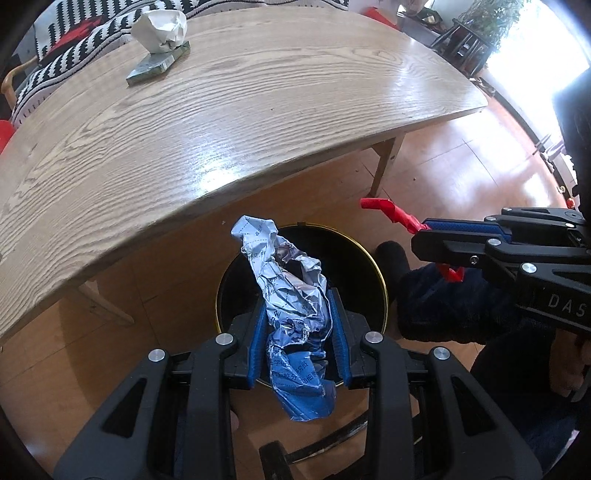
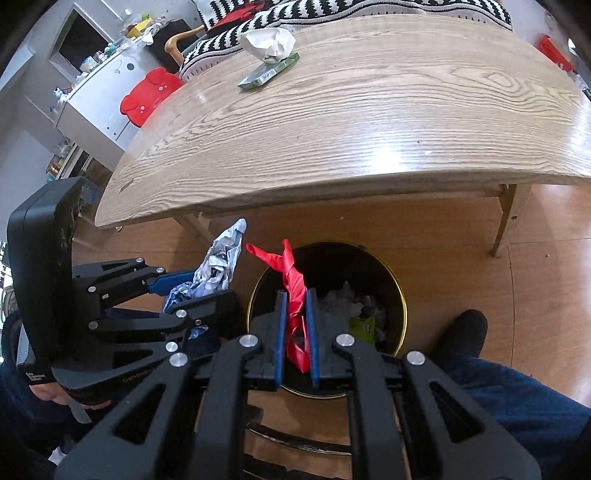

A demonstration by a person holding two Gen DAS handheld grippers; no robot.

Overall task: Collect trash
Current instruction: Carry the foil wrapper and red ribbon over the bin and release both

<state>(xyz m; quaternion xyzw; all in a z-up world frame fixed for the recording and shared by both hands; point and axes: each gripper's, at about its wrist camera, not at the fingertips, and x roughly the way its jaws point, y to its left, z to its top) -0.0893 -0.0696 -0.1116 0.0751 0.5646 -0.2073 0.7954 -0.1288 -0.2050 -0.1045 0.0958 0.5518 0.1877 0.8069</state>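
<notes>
Black with a gold rim, the trash bin (image 2: 400, 295) stands on the wooden floor just in front of the table (image 1: 221, 129) edge and serves as the reference point. Directly above its opening, the left hand-held gripper (image 1: 299, 332) has its blue pads pressed on a crumpled blue-and-white printed wrapper (image 1: 291, 314). To the right of that, also over the bin, the right hand-held gripper (image 2: 295, 328) is pinched tight on a twisted red plastic strip (image 2: 291, 280). Inside the bin lie grey crumpled paper and a yellow-green packet (image 2: 364, 325); the rest of the contents are too dark to identify. Beyond the bin, on the far part of the table, a white crumpled paper ball (image 1: 160, 29) rests on a flat green packet (image 1: 159, 64). A dark shoe (image 2: 461, 332) and a jeans-clad leg sit just right of the bin. A table leg (image 2: 506, 221) stands further right. Gripper bodies cut off the near rim of the bin, and the lower end of the red strip is partly hidden between the pads.
</notes>
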